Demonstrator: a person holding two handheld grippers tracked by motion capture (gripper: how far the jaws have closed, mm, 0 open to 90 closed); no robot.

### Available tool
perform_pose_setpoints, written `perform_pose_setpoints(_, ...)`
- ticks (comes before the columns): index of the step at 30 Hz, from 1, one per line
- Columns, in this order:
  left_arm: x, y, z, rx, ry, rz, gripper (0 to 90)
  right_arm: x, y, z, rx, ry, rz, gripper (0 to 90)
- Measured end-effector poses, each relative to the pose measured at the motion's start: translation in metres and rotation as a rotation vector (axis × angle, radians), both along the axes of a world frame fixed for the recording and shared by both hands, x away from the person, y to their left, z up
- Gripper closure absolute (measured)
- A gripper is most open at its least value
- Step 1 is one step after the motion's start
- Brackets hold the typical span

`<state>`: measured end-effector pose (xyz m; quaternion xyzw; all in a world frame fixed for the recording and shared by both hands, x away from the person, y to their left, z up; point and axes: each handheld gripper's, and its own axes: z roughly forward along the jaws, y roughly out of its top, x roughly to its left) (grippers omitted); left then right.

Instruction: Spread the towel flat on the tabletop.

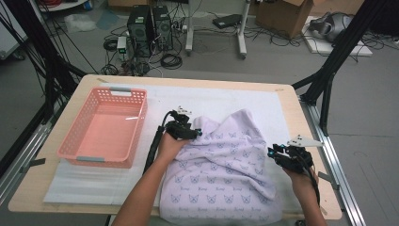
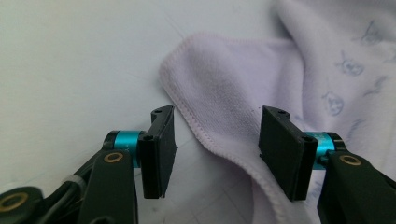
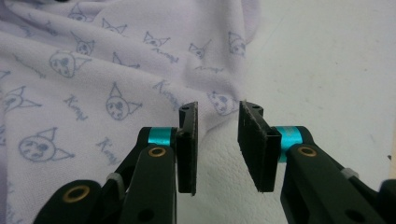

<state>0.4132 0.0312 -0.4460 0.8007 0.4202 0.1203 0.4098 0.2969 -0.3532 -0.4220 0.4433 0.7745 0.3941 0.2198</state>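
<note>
A lilac towel (image 1: 226, 165) printed with small cat faces lies rumpled on the white mat, reaching from the table's middle to its front edge. My left gripper (image 1: 196, 132) sits at the towel's far left corner, jaws open. In the left gripper view the stitched hem of that towel corner (image 2: 210, 88) runs between the pads (image 2: 159, 149) without touching them. My right gripper (image 1: 271, 151) rests at the towel's right edge, jaws open a narrow way. In the right gripper view the towel's edge (image 3: 212, 100) lies just beyond the gap, nothing pinched.
A pink plastic basket (image 1: 104, 127) stands on the mat's left side. The white mat (image 1: 211, 101) covers most of the wooden table (image 1: 294, 108). Beyond the table are computer towers, cables and black frame legs on the floor.
</note>
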Motion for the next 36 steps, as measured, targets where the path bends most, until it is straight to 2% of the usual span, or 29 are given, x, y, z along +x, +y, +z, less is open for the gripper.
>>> perform_pose_setpoints(1, -0.001, -0.002, 0.0, 0.026, -0.019, -0.01, 46.5, 0.0, 0.0, 0.0, 0.001, 0.003, 0.004, 67.8)
perform_pose_setpoints(3, -0.002, -0.004, 0.0, 0.046, -0.038, -0.025, 51.6, 0.001, 0.0, -0.001, 0.005, 0.003, 0.006, 67.8)
perform_pose_setpoints(4, -0.003, -0.004, 0.001, 0.036, -0.036, -0.048, 62.4, 0.001, 0.0, -0.001, 0.006, 0.004, 0.007, 67.8)
perform_pose_setpoints(5, -0.004, -0.005, 0.002, 0.067, -0.053, -0.048, 78.0, 0.001, 0.0, -0.001, 0.007, 0.003, 0.008, 67.8)
perform_pose_setpoints(6, -0.004, -0.005, 0.002, 0.112, -0.08, -0.031, 86.2, 0.001, 0.001, -0.001, 0.008, 0.002, 0.01, 67.8)
perform_pose_setpoints(7, -0.002, -0.001, 0.003, 0.127, -0.096, 0.028, 86.8, 0.001, 0.001, -0.002, 0.005, 0.004, 0.011, 67.8)
perform_pose_setpoints(8, 0.001, 0.006, 0.005, 0.113, -0.106, 0.099, 87.1, 0.001, 0.002, -0.002, 0.005, 0.004, 0.01, 67.8)
perform_pose_setpoints(10, 0.006, 0.026, 0.011, 0.045, -0.115, 0.254, 87.2, 0.001, 0.002, -0.003, 0.001, 0.003, 0.01, 67.8)
perform_pose_setpoints(11, 0.007, 0.034, 0.014, 0.034, -0.128, 0.304, 87.2, 0.001, 0.003, -0.003, 0.003, 0.006, 0.005, 67.8)
perform_pose_setpoints(12, 0.008, 0.041, 0.016, 0.028, -0.141, 0.33, 87.2, 0.001, 0.003, -0.003, 0.002, 0.004, 0.001, 67.8)
perform_pose_setpoints(15, 0.006, 0.053, 0.021, 0.024, -0.15, 0.337, 86.7, 0.006, 0.002, -0.004, 0.001, 0.007, -0.016, 67.7)
perform_pose_setpoints(17, 0.004, 0.058, 0.02, -0.022, -0.146, 0.339, 82.2, 0.011, 0.0, -0.004, 0.015, 0.007, -0.036, 67.1)
perform_pose_setpoints(19, 0.003, 0.061, 0.019, -0.065, -0.111, 0.303, 71.3, 0.02, -0.001, -0.004, 0.026, 0.018, -0.058, 66.9)
perform_pose_setpoints(21, 0.001, 0.061, 0.017, -0.07, -0.1, 0.269, 69.4, 0.029, -0.002, -0.004, 0.032, 0.027, -0.066, 67.2)
perform_pose_setpoints(23, -0.003, 0.06, 0.015, -0.102, -0.104, 0.248, 68.7, 0.039, -0.002, -0.004, 0.029, 0.035, -0.079, 69.0)
perform_pose_setpoints(26, -0.009, 0.06, 0.011, -0.133, -0.094, 0.212, 65.6, 0.057, 0.001, -0.007, 0.015, 0.046, -0.082, 75.7)
perform_pose_setpoints(28, -0.012, 0.059, 0.01, -0.129, -0.076, 0.181, 62.7, 0.069, 0.005, -0.01, 0.023, 0.05, -0.073, 79.0)
perform_pose_setpoints(29, -0.013, 0.058, 0.01, -0.126, -0.068, 0.164, 59.4, 0.081, 0.011, -0.013, 0.043, 0.079, -0.071, 78.9)
perform_pose_setpoints(30, -0.014, 0.057, 0.01, -0.129, -0.065, 0.154, 59.4, 0.081, 0.011, -0.013, 0.043, 0.079, -0.071, 78.9)
perform_pose_setpoints(32, -0.016, 0.055, 0.013, -0.14, -0.072, 0.139, 57.8, 0.093, 0.017, -0.015, 0.067, 0.099, -0.08, 76.6)
perform_pose_setpoints(36, -0.017, 0.053, 0.014, -0.151, -0.083, 0.123, 54.8, 0.114, 0.03, -0.018, 0.113, 0.12, -0.095, 66.0)
